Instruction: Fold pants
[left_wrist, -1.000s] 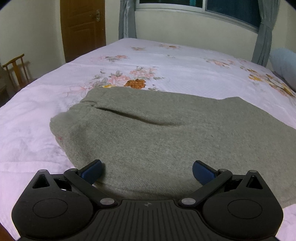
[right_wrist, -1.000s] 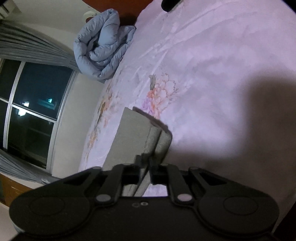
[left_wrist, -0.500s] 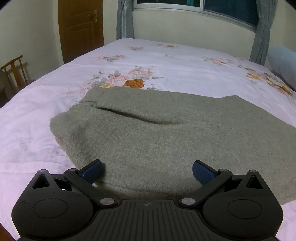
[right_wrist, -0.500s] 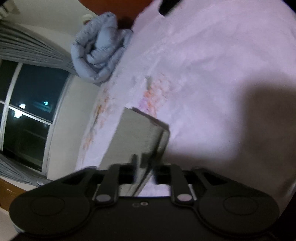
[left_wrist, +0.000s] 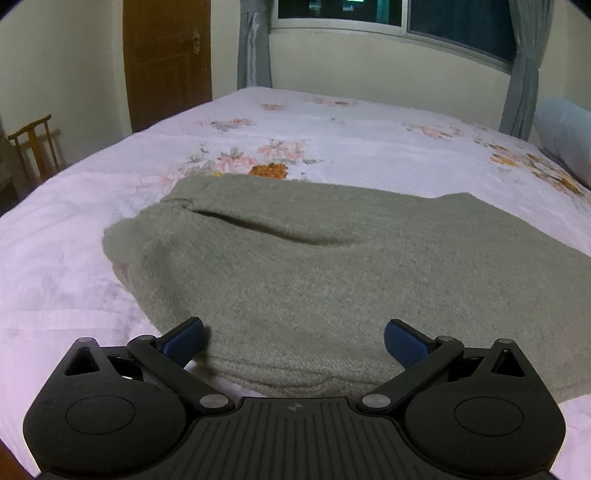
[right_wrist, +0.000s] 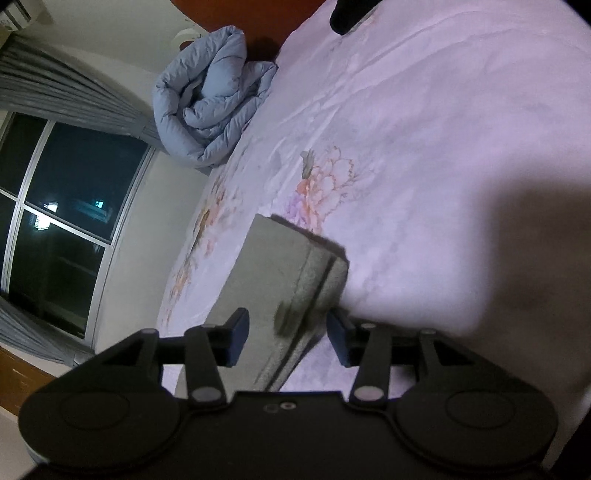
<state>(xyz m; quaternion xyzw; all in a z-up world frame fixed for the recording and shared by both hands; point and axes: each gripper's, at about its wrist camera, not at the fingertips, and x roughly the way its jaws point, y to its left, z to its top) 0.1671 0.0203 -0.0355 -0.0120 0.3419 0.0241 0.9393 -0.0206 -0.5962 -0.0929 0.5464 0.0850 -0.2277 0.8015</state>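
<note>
Both views are dim, lit by warm indoor light; the window shows black night outside with small points of glare. Fisheye distortion bows the window frame and darkens the picture corners. In the right wrist view a broad soft shadow falls across the bedsheet, and the pants' near edge is smeared by blur. The left wrist view is fairly sharp, slightly grainy.

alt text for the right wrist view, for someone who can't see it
The right gripper has just been opening its jaws, and a corner of the folded grey pants lies loose between them on a pink floral bedsheet. A bundled pale blue duvet sits at the far end of the bed, beside a dark window with grey curtains.
</note>
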